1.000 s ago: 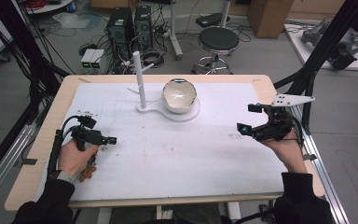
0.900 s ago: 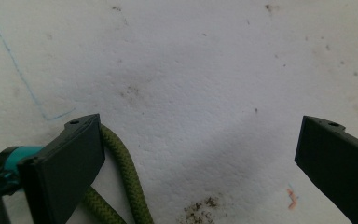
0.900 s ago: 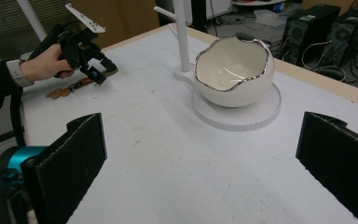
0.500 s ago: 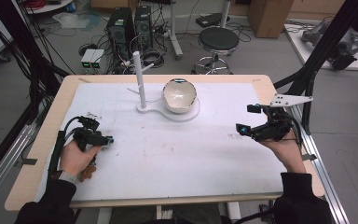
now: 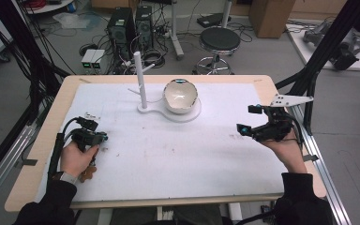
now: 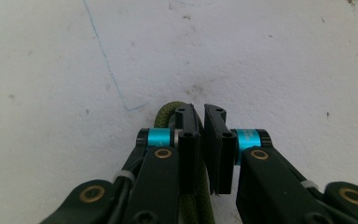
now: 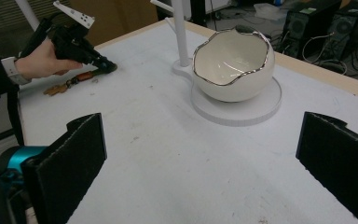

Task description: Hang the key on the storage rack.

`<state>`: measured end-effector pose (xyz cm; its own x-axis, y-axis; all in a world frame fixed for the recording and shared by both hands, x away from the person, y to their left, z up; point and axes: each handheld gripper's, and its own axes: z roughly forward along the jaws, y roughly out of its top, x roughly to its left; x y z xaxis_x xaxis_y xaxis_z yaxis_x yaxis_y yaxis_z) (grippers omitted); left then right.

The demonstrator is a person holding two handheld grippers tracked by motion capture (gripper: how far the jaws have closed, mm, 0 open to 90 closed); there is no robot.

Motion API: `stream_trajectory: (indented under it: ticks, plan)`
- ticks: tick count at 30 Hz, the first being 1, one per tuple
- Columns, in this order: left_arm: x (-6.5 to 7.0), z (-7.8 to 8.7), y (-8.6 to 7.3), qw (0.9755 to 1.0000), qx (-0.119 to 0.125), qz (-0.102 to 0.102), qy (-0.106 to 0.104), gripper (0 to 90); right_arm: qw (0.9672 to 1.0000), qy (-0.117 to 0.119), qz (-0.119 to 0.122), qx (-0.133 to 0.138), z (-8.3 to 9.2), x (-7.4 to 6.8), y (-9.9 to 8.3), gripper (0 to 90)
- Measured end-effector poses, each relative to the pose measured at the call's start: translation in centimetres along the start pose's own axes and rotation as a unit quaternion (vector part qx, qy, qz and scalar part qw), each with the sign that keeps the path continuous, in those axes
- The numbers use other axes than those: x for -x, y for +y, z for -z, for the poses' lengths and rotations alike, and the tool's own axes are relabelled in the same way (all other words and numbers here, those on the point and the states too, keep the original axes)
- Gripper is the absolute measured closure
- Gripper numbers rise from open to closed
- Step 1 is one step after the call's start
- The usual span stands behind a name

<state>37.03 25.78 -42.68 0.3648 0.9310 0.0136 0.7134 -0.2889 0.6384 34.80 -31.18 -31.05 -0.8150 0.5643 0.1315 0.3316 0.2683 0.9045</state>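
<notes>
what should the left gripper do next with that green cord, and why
Probably lift a little. The left gripper has its fingers nearly shut around the green cord, low against the white table cover. Raising it would show whether the grip holds.

Black tool [image 6: 200,140] with cyan collars, brass screws; black sleeves [image 5: 51,204], white wristband [image 7: 10,69]

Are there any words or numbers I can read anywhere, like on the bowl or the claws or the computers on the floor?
No text can be read anywhere.
White bowl: plain, no writing.
Left claw and right claw: no labels can be made out.
Grey plate on the right claw: only dark dots, no letters.
White boxes on the floor: too small and blurred to tell.
Computer towers: any labels are too blurred to read.
</notes>
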Motion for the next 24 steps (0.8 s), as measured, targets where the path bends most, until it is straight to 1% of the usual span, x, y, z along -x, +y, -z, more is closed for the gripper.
stream_trajectory:
  ticks: [2, 4, 5, 6, 7, 8, 9, 10, 11, 12, 13, 16, 19, 22, 24]
  plan:
    - [-0.1, 0.1, 0.0, 1.0000, 0.002, 0.000, -0.001, 83.9, 1.0000, 0.001, -0.002, -0.001, -0.1, 0.0, 0.0, 0.8]
    - [-0.3, 0.7, 0.3, 0.9998, 0.014, 0.011, -0.010, 84.0, 1.0000, 0.001, -0.002, 0.000, -0.1, 0.0, 0.0, 0.8]
    - [-0.4, 1.2, 0.5, 0.9993, 0.029, 0.017, -0.018, 84.1, 1.0000, 0.001, -0.001, 0.000, 0.0, 0.0, 0.0, 0.8]
    - [-0.5, 2.6, 1.1, 0.9986, 0.046, 0.017, -0.020, 84.1, 1.0000, 0.000, 0.000, 0.001, 0.0, 0.0, 0.0, 0.8]
    - [-0.5, 2.6, 1.1, 0.9986, 0.046, 0.017, -0.020, 84.1, 1.0000, 0.000, -0.001, 0.000, 0.0, 0.0, 0.0, 0.8]
    - [-0.5, 3.4, 1.4, 0.9980, 0.057, 0.019, -0.019, 84.1, 1.0000, 0.000, -0.002, 0.000, 0.0, 0.1, 0.0, 0.8]
    - [-0.5, 4.3, 1.7, 0.9967, 0.076, 0.022, -0.022, 84.2, 1.0000, 0.000, 0.000, 0.001, -0.1, 0.1, 0.0, 0.8]
    - [-0.5, 5.3, 2.0, 0.9949, 0.096, 0.021, -0.025, 84.2, 1.0000, 0.000, -0.002, -0.001, -0.1, 0.0, 0.0, 0.8]
    - [-0.4, 6.3, 2.3, 0.9925, 0.117, 0.023, -0.026, 84.3, 1.0000, -0.002, 0.000, -0.002, -0.1, 0.0, 0.0, 0.8]
    - [-0.5, 7.2, 2.5, 0.9904, 0.134, 0.021, -0.028, 84.3, 1.0000, -0.002, 0.000, -0.002, -0.1, 0.0, 0.0, 0.8]
    - [-0.5, 8.0, 2.7, 0.9880, 0.148, 0.023, -0.036, 84.3, 1.0000, -0.001, -0.001, -0.003, -0.2, 0.0, 0.0, 0.8]
    - [-0.4, 9.9, 3.2, 0.9841, 0.172, 0.019, -0.040, 84.3, 1.0000, -0.005, -0.002, -0.006, -0.4, 0.0, 0.0, 0.8]
    - [-0.6, 11.5, 3.6, 0.9813, 0.188, 0.012, -0.039, 84.4, 1.0000, -0.003, -0.002, -0.005, -0.4, 0.1, 0.1, 0.8]
    - [-0.6, 13.0, 3.8, 0.9768, 0.209, 0.013, -0.043, 84.3, 1.0000, -0.002, -0.001, -0.004, -0.5, 0.1, 0.1, 0.8]
    - [-0.5, 13.8, 3.9, 0.9746, 0.219, 0.008, -0.046, 84.4, 1.0000, -0.002, -0.003, -0.003, -0.6, 0.1, 0.1, 0.8]
